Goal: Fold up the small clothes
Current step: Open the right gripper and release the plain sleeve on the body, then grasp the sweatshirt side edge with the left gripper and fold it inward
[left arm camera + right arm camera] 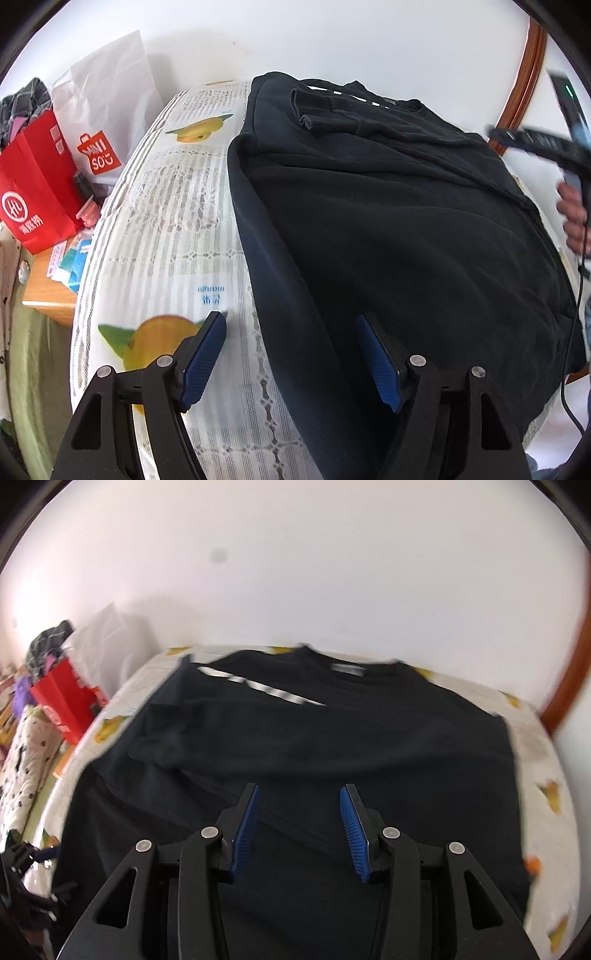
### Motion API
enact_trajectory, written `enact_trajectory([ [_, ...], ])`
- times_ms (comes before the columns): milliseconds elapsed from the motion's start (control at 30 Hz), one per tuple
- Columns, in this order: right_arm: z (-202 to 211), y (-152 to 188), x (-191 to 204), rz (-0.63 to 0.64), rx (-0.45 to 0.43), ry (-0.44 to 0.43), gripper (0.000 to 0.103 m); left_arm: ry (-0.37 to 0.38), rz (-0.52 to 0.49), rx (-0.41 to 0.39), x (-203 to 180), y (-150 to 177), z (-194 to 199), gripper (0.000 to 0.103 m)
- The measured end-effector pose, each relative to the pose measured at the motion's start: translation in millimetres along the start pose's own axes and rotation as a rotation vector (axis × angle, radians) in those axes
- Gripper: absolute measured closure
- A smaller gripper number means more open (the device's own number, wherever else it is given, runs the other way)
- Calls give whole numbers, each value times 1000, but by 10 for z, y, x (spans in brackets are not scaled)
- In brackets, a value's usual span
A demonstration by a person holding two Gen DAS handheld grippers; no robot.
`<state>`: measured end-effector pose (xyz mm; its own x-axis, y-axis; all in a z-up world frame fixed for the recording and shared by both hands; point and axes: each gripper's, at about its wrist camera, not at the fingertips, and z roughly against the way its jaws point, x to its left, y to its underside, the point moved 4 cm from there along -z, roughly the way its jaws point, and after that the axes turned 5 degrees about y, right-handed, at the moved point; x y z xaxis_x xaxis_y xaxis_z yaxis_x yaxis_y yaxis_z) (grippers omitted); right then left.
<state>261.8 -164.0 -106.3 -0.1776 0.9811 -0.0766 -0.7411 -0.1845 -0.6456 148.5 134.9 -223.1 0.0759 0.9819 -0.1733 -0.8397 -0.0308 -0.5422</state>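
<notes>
A black sweatshirt (pixel 295 760) covers most of the table (pixel 166 240), sleeve folded across it, reaching the far edge. The left gripper (pixel 291 325) hangs released over its near-left hem; the right gripper (pixel 299 797), also released, hovers above its near edge.

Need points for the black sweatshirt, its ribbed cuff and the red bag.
Black sweatshirt (pixel 388 229), left wrist view, middle of the body fabric.
Ribbed cuff (pixel 314 109), left wrist view, ribbed end of the folded-in sleeve.
Red bag (pixel 35 188), left wrist view, front face above the round logo.
</notes>
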Motion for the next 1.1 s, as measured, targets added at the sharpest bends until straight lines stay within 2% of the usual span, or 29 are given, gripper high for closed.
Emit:
enact_trajectory([
  [67, 197, 238, -418, -72, -3, 51, 58, 22, 45, -15, 37, 45, 65, 39],
  [133, 336, 456, -780, -145, 3, 87, 58, 49, 97, -31, 67, 91, 125, 54],
  [167, 407, 592, -987, -196, 5, 117, 58, 57, 114, -35, 88, 117, 148, 56],
  [233, 475, 834, -1298, -262, 40, 162, 58, 57, 126, -33, 98, 179, 189, 72],
  [300, 487, 1108, -1538, -302, 130, 180, 58, 67, 131, -20, 88, 254, 224, 77],
  [433, 607, 1561, -1781, -324, 158, 192, 58, 111, 178, 16, 54, 436, 286, 86],
  [600, 760, 1998, -1836, -327, 168, 128, 58, 116, 207, 25, 6, 607, 358, 86],
  [700, 829, 2196, -1838, -306, 177, 124, 58, 126, 223, 26, -39, 679, 381, 86],
  [867, 877, 2430, -1808, -331, 169, 84, 58, 81, 199, 29, -102, 675, 366, 86],
  [1100, 991, 2604, -1620, -225, 117, 144, 59, 45, 180, 30, -123, 552, 298, 86],
])
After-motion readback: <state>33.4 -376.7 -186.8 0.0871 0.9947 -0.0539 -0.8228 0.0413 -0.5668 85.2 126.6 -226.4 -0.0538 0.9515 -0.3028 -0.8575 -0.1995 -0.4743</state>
